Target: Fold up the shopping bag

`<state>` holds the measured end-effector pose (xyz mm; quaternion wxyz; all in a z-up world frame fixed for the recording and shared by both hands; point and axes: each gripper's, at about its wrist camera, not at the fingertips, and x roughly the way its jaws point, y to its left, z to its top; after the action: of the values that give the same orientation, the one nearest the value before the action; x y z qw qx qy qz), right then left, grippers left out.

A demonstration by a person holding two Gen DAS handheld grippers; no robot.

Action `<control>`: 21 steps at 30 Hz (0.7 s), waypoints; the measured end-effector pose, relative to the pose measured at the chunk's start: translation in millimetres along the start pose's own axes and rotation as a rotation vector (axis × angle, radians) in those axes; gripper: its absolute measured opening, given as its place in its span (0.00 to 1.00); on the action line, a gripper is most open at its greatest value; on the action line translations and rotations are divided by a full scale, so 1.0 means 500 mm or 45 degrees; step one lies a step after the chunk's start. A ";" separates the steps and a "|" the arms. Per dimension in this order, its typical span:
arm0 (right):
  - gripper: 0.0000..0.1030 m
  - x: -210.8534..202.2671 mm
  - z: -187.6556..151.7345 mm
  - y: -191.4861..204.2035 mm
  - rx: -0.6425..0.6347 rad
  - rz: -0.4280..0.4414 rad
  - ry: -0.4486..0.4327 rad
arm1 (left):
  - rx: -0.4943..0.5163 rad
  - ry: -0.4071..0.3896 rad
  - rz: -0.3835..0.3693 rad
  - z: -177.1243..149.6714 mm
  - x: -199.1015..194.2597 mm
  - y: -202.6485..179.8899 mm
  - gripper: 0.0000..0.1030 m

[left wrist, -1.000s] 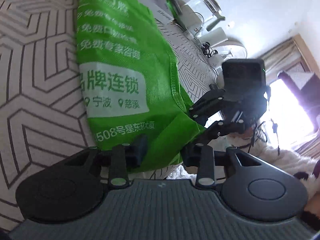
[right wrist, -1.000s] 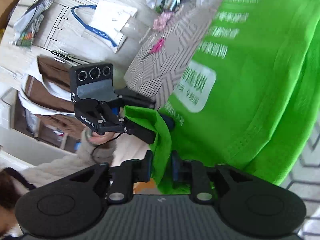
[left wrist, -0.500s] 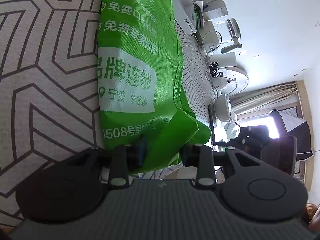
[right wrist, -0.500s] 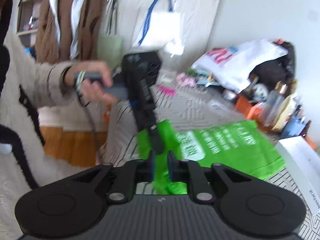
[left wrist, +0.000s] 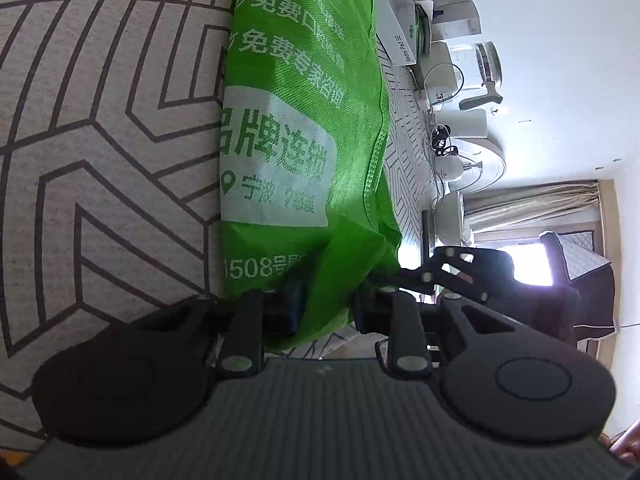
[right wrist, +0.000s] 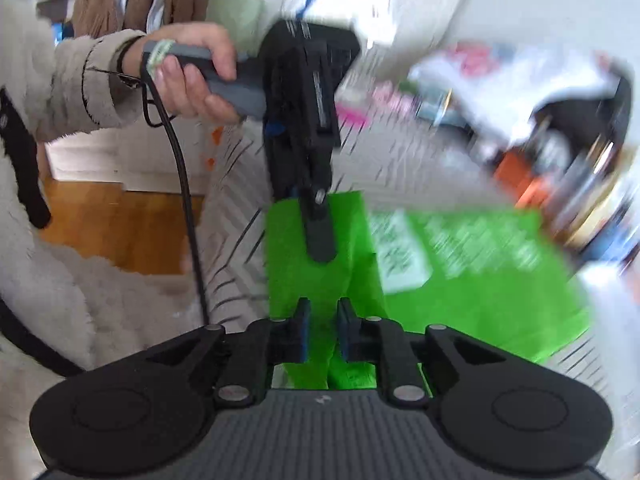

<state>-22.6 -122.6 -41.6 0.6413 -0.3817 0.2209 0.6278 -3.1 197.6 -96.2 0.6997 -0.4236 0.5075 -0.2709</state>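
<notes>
Both my claws pinch the near end of the green bag on the patterned cloth.

My left claw is clamped on the near corner of the bag; green fabric fills the space between its fingers. From this claw the bag's long axis runs straight ahead, its far end pointing away from me, printed face up, flat on the cloth. Off to the right of my left claw lie white boxes and a fan, past the bag's long edge. My right claw grips a raised fold of the bag between nearly closed fingers. Just ahead of it, my left hand holds the other claw's handle, with that claw pointing down onto the same fold. The rest of the bag stretches ahead and rightward, blurred.
</notes>
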 end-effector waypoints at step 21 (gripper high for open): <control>0.16 0.013 -0.016 -0.062 0.257 0.134 -0.001 | 1.004 -0.211 0.719 -0.115 -0.010 -0.291 0.18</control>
<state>10.1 -121.9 -44.8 0.6429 -0.3028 0.3025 0.6352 -51.3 111.5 25.0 0.8910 0.0076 0.4038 -0.2075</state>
